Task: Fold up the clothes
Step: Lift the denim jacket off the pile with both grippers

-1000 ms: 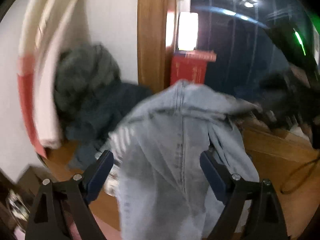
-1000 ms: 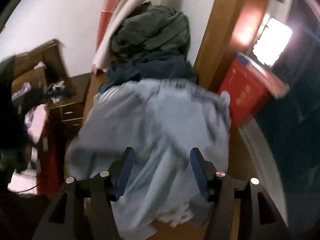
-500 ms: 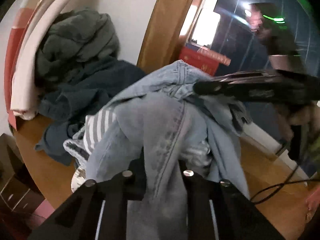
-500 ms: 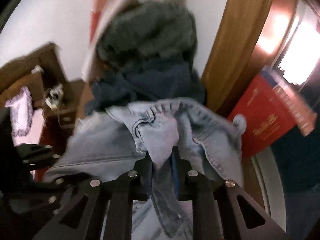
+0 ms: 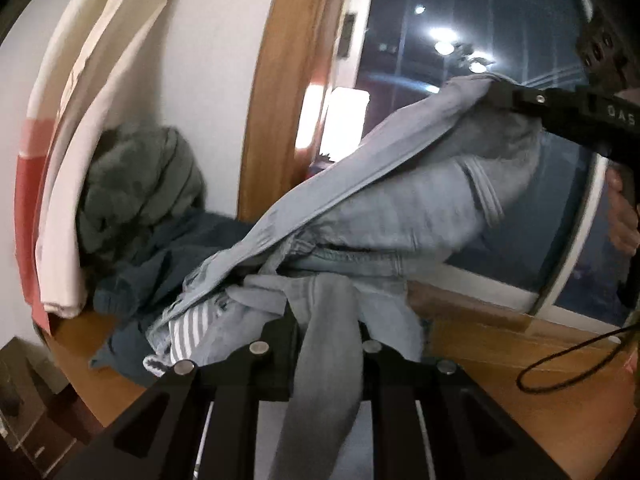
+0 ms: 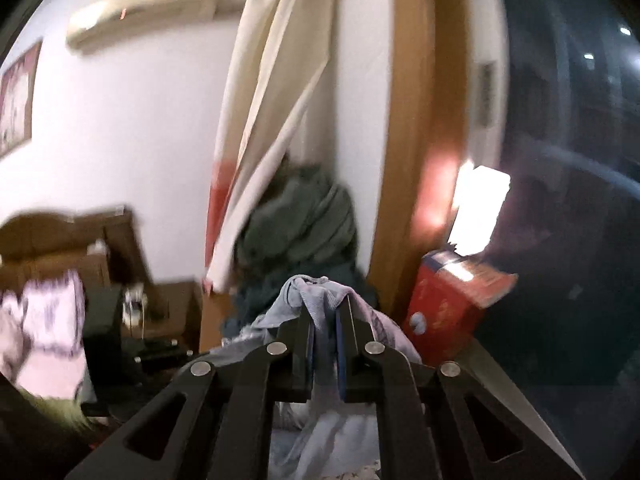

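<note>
We are in a dim room with a white wall, a wooden door frame [image 5: 272,92] and a dark window [image 5: 460,40] to the right of that frame. A round wooden counter [image 5: 480,344] stands below the frame. On it, left of the frame, lies a heap of clothes: a green garment [image 5: 136,184] on top, a dark blue one [image 5: 160,264] under it, with a cream and red curtain [image 5: 52,200] hanging further left.

The jeans [image 5: 400,208] stretch in front of the frame, lifted off the counter at both ends. Our left hand-held gripper [image 5: 326,320] has its jaws pressed together on a grey-blue fold of them below the frame. Our right hand-held gripper [image 5: 496,94] pinches the waistband higher up, to the right of the frame against the window, so the denim runs as a slanted band between the two. A striped cloth [image 5: 192,328] shows beneath the jeans.

The left view alone shows the whole span of denim, a hand [image 5: 624,216] and a black cable [image 5: 572,364]. The right view shows only a small bunch of jeans [image 6: 316,304] in the right hand-held gripper [image 6: 324,320], plus an air conditioner [image 6: 144,4], a red box [image 6: 444,304] right of the frame and a dark wooden cabinet [image 6: 60,240] far left.
</note>
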